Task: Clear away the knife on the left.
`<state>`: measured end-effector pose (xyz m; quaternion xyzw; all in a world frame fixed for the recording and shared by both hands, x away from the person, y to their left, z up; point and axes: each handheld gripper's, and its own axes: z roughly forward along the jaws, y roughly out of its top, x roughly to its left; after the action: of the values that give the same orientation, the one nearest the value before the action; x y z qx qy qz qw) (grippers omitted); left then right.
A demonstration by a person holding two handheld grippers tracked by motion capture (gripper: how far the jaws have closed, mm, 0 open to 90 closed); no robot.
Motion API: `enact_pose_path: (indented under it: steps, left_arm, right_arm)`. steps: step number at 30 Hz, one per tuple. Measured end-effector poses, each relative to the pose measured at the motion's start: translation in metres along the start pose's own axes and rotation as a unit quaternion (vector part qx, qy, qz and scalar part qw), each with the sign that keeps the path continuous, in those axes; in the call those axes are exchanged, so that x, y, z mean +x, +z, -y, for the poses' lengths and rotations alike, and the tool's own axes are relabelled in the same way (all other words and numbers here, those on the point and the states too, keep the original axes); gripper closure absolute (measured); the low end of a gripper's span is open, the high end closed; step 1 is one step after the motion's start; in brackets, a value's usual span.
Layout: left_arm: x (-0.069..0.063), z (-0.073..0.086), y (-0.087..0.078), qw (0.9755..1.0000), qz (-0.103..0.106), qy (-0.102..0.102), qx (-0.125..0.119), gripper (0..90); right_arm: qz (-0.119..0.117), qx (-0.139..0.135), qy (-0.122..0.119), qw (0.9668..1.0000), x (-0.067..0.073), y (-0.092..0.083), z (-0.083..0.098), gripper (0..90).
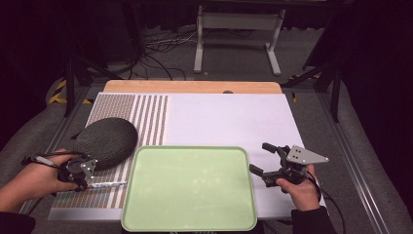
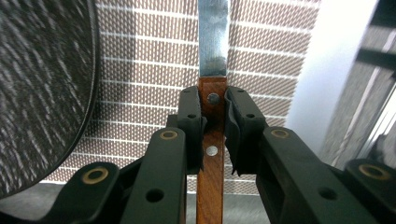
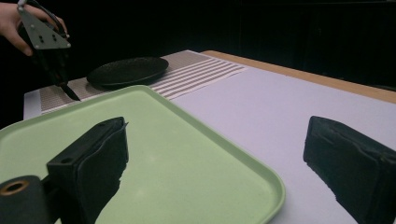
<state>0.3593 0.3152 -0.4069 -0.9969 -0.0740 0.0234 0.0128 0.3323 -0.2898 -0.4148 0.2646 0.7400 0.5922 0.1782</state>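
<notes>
Pinching knife point(image 2: 213, 70) handle in my left gripper point(image 2: 214, 126); blade seemingly points toward tray point(image 1: 190, 187), frame centre-bottom; right gripper point(image 1: 265, 163) spread.

My left claw point(image 2: 215, 122): black plastic jaws, brass-coloured pivot rings, small round holes in the links. My right claw point(image 1: 269, 163): black jaws with thick dark pads, grey three-cornered plate on top with dark screw dots, black cable trailing behind. Dark sleeves at both my wrists.

Right hand-held gripper point(image 3: 215, 158) gapes above green tray point(image 3: 187, 140).
</notes>
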Motion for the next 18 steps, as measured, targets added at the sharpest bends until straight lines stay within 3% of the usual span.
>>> enact_pose_path:
  steps: [3, 5, 6, 7, 8, 10, 13, 15, 16, 18]
  left_arm:
    - [-0.001, 0.001, -0.006, 0.9999, 0.001, -0.012, -0.011, 77.7]
    - [-0.002, 0.001, -0.012, 0.9993, 0.001, -0.028, -0.023, 77.7]
    - [-0.002, 0.001, -0.015, 0.9987, -0.001, -0.046, -0.023, 77.7]
    - [-0.002, 0.001, -0.015, 0.9987, -0.001, -0.046, -0.023, 77.7]
    - [-0.003, 0.0, -0.017, 0.9975, 0.0, -0.067, -0.022, 77.7]
    - [-0.004, -0.001, -0.021, 0.9958, 0.006, -0.086, -0.032, 77.7]
    - [-0.005, -0.003, -0.029, 0.9891, 0.019, -0.133, -0.061, 77.8]
    - [-0.006, -0.005, -0.033, 0.9864, 0.027, -0.146, -0.07, 77.8]
    - [-0.006, -0.005, -0.033, 0.9864, 0.027, -0.146, -0.07, 77.8]
    - [-0.007, -0.007, -0.035, 0.9831, 0.033, -0.162, -0.078, 77.8]
  right_arm:
    - [0.0, 0.0, 0.0, 1.0, 0.0, 0.0, 0.0, 7.5]
    - [0.001, 0.0, 0.0, 1.0, 0.0, 0.0, 0.0, 7.5]
    - [0.001, 0.0, 0.0, 1.0, 0.0, 0.0, 0.0, 7.5]
    - [0.001, 0.0, 0.0, 1.0, 0.0, 0.0, 0.0, 7.5]
    - [0.003, 0.0, -0.002, 1.0, 0.0, -0.001, 0.0, 7.4]
    - [0.004, 0.0, -0.001, 1.0, -0.001, -0.001, 0.0, 7.5]
    - [0.004, 0.0, 0.0, 1.0, -0.001, -0.001, 0.0, 7.5]
    - [0.005, -0.001, 0.001, 1.0, -0.001, -0.002, 0.0, 7.5]
    - [0.005, -0.001, 0.001, 1.0, -0.001, -0.002, 0.0, 7.5]
    - [0.006, -0.003, 0.002, 1.0, -0.002, -0.003, -0.001, 7.5]
